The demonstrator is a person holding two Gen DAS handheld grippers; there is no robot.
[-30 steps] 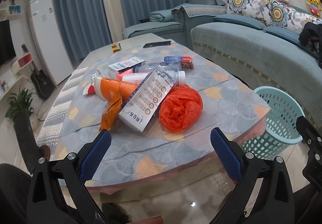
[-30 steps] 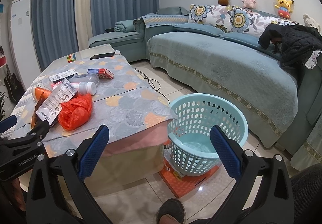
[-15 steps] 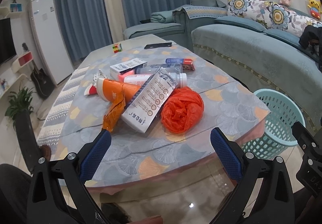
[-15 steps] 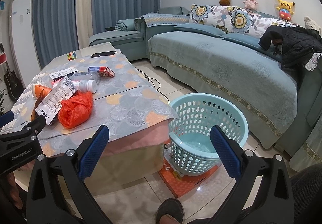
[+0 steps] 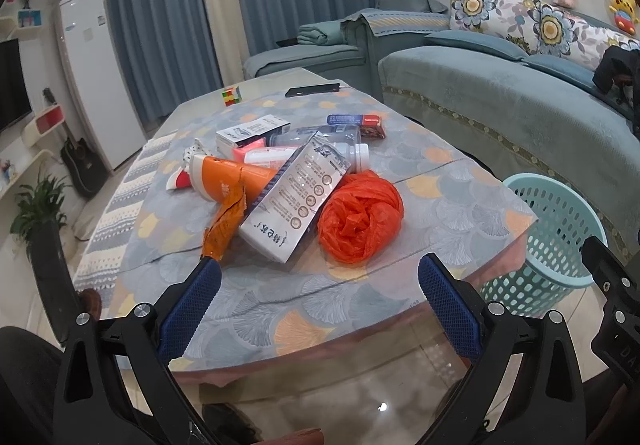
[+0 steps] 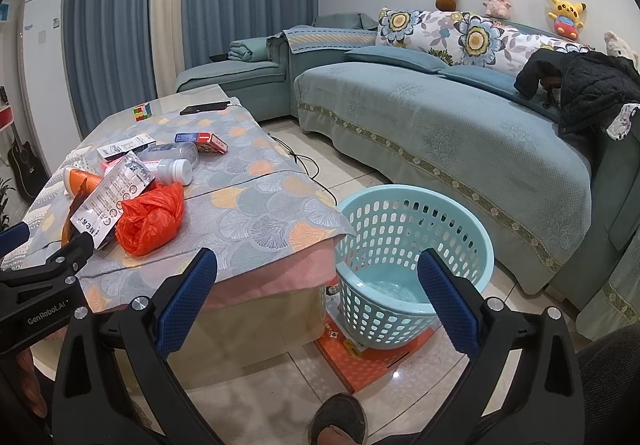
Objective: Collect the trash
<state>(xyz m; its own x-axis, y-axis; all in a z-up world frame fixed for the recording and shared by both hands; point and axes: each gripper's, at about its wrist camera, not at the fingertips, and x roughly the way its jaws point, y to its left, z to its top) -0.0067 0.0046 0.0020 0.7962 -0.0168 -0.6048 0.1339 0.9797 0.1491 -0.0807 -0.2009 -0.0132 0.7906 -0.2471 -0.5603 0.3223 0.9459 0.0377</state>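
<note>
L gripper (image 5: 319,291) spread wide, nothing between the blue pads, held off the near edge of the table (image 5: 472,205), short of the trash pile; bare cloth betw fingertips and pile. R gripper (image 6: 317,287) likewise wide open and empty, hovering over the floor w/ the table corner behind its L finger and the teal basket (image 6: 404,213) behind its R finger. Basket stands on the floor just beside the table's corner, betw table and sofa (image 6: 440,117), mouth up. Trash bunched mid-table: crumpled orange plastic bag (image 5: 360,219) nearest, touching a white carton (image 5: 296,201) whose long axis runs near-left to far-right, one end propped on the items behind. Orange tube (image 5: 230,181) lies left of carton, wide white end pointing left; torn orange wrapper (image 5: 224,227) trails from it toward the near edge. White-capped bottle (image 5: 352,154) on its side behind carton, cap to the right; small box (image 5: 252,134) and red-blue pack (image 5: 356,122) farther back. Puzzle cube (image 5: 231,96) and phone (image 5: 312,90) at far end. Table wears a fan-pattern cloth. Living room, tile floor, blue curtains (image 5: 180,5), white fridge (image 5: 94,73) far left.
</note>
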